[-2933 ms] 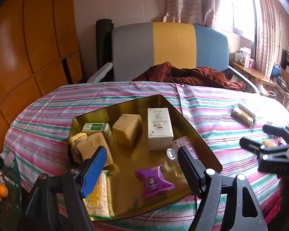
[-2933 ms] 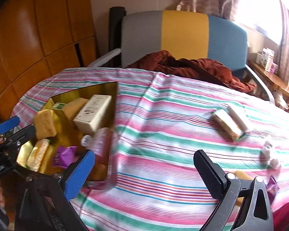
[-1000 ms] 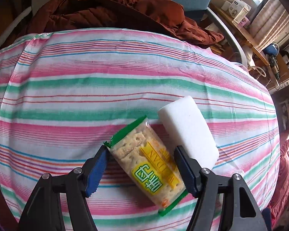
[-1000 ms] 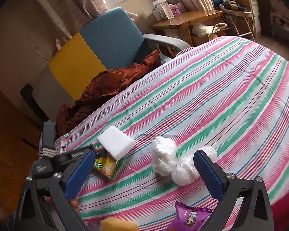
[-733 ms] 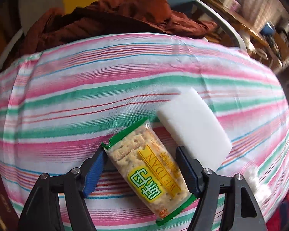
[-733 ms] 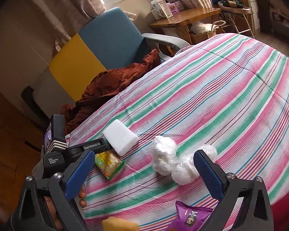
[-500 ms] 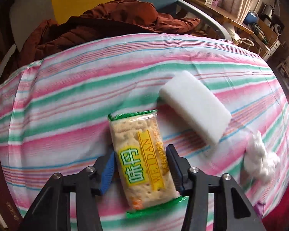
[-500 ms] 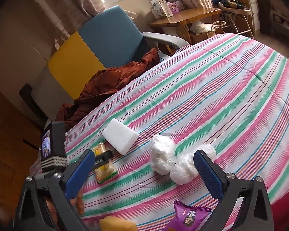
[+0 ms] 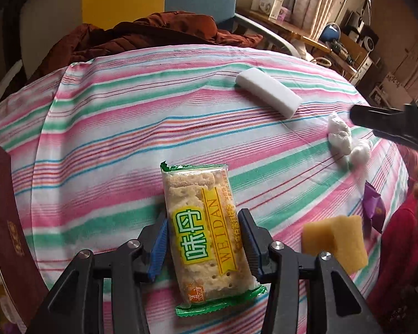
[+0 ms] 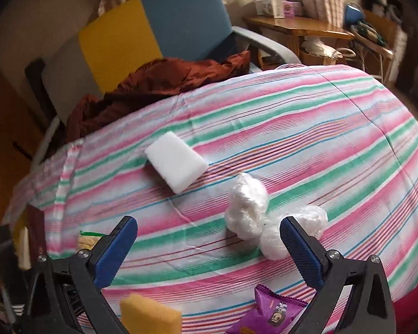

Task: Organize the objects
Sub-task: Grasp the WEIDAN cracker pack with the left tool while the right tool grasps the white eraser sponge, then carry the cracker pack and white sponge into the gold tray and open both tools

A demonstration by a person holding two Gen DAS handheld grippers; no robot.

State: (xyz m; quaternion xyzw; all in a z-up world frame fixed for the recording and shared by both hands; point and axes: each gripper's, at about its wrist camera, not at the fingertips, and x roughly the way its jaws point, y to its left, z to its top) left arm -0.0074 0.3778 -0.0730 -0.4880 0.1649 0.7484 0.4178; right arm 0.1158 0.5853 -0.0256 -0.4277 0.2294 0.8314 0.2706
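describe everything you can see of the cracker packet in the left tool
The cracker packet is a long clear wrapper with green crimped ends, a yellow band reading WEIDAN and pale perforated crackers inside. It points away from the camera above the striped tablecloth, its lower half clamped between the left tool fingers.

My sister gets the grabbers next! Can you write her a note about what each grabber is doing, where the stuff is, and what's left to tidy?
Left gripper: shut on the cracker packet, holding it above the striped tablecloth.
Right gripper: open, holding nothing, hovering over the cloth near the plastic-wrapped white balls.
On the cloth: white foam block, the white balls, yellow sponge, purple snack packet.
Done: cracker packet picked up.
Left: put the packet away, then collect the block, balls, sponge and purple packet. No tray or bin shows in either view right now.
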